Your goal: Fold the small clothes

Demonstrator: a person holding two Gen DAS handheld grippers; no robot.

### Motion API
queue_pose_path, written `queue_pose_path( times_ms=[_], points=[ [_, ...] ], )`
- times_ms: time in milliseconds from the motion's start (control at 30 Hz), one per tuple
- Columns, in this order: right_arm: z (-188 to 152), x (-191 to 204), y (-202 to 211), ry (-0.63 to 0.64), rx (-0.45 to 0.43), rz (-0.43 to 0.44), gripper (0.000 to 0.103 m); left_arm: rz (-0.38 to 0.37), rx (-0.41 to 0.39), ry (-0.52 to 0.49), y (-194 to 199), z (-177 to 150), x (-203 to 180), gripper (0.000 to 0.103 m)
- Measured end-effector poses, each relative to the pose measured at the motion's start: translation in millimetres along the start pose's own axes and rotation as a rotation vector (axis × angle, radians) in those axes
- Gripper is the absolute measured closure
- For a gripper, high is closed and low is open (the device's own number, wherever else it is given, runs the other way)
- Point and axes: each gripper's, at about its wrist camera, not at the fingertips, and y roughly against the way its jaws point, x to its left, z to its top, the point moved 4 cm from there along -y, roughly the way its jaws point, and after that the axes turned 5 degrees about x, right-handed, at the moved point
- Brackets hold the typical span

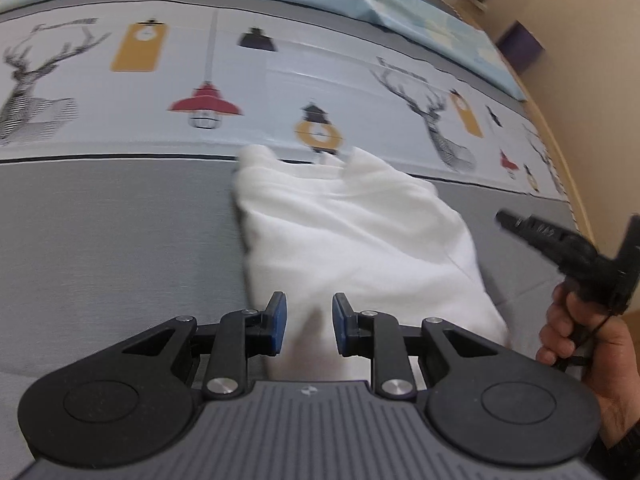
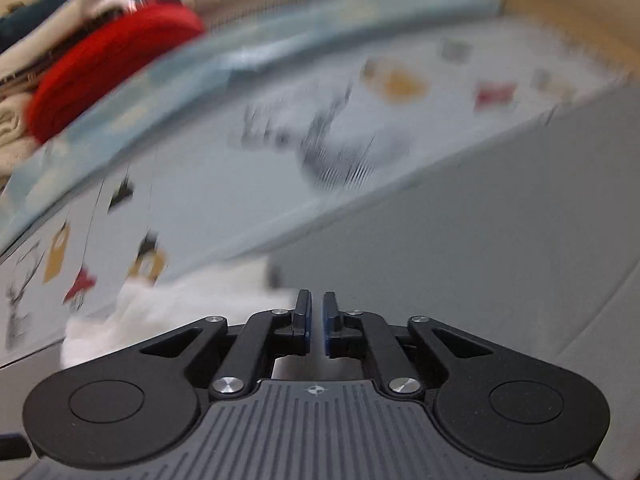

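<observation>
A small white garment lies crumpled on the grey band of a bed cover, reaching up toward a printed strip. My left gripper is at the garment's near end, its blue pads pressed on a raised fold of the white cloth. My right gripper hovers over the bed to the garment's right, held in a hand, with its fingers together. In the blurred right wrist view, that right gripper shows only a thin slit between its pads and holds nothing. The white garment lies to its left.
The cover's pale strip carries deer and lamp prints. A light blue quilt lies along the far side. A heap of clothes with a red item is piled at the back left. The bed's wooden edge runs down the right.
</observation>
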Motion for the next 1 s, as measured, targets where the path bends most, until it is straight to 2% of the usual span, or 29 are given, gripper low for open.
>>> queue_pose_path(
  times_ms=[67,100,200,267,300,333,400,433,467,567,600,667,700,733,800,867,1000],
  points=[
    [3.1,1.4,20.4,0.037,-0.073,0.034,0.094,-0.015,0.006,-0.011,-6.4,-0.4,-7.6,0.077],
    [2.1,3.3,30.0,0.049,-0.083,0.106,0.094,-0.021,0.009,-0.015,-9.9,-0.4,-11.1,0.077],
    [-11.8,20.0,51.1,0.173,-0.047,0.329,0.094,-0.024,0.029,-0.016,-21.6,0.2,-18.0,0.077],
    [-28.4,33.6,55.6,0.292,0.032,0.429,0.092,-0.023,0.042,-0.017,-31.5,0.3,-20.8,0.077],
    [-40.6,39.4,50.9,0.355,0.103,0.431,0.092,-0.014,0.06,-0.012,-39.3,-1.2,-21.2,0.076],
    [-53.7,40.3,40.0,0.416,0.189,0.379,0.092,0.003,0.08,-0.01,-46.6,-3.1,-20.8,0.077],
    [-79.1,31.0,14.3,0.516,0.338,0.219,0.093,0.032,0.105,-0.02,-55.8,-5.9,-23.6,0.077],
    [-80.0,28.1,11.5,0.528,0.345,0.178,0.092,0.046,0.098,-0.029,-55.3,-4.9,-24.9,0.077],
    [-75.7,26.1,13.6,0.515,0.332,0.177,0.092,0.045,0.086,-0.029,-52.7,-3.6,-26.1,0.077],
    [-62.4,16.1,23.1,0.413,0.295,0.203,0.089,-0.013,0.03,-0.004,-36.5,1.6,-26.0,0.077],
    [-57.1,13.2,30.3,0.396,0.266,0.242,0.089,-0.028,0.024,-0.005,-33.0,2.2,-25.4,0.077],
    [-56.6,16.8,43.0,0.374,0.233,0.32,0.088,-0.03,0.053,-0.016,-34.5,-1.1,-23.2,0.077],
    [-58.1,18.3,43.5,0.377,0.243,0.346,0.088,-0.012,0.096,-0.032,-41.7,-6.0,-21.4,0.077],
    [-63.3,19.1,39.1,0.396,0.278,0.349,0.086,0.014,0.14,-0.053,-49.0,-10.7,-20.9,0.078],
    [-80.0,21.6,18.1,0.46,0.394,0.283,0.079,0.054,0.193,-0.125,-59.4,-19.7,-23.1,0.078],
    [-82.8,26.1,16.4,0.5,0.396,0.268,0.078,0.052,0.186,-0.146,-56.2,-19.9,-24.7,0.078],
    [-67.9,28.1,27.5,0.428,0.319,0.307,0.077,-0.019,0.143,-0.162,-37.9,-15.1,-29.7,0.078]
  ],
)
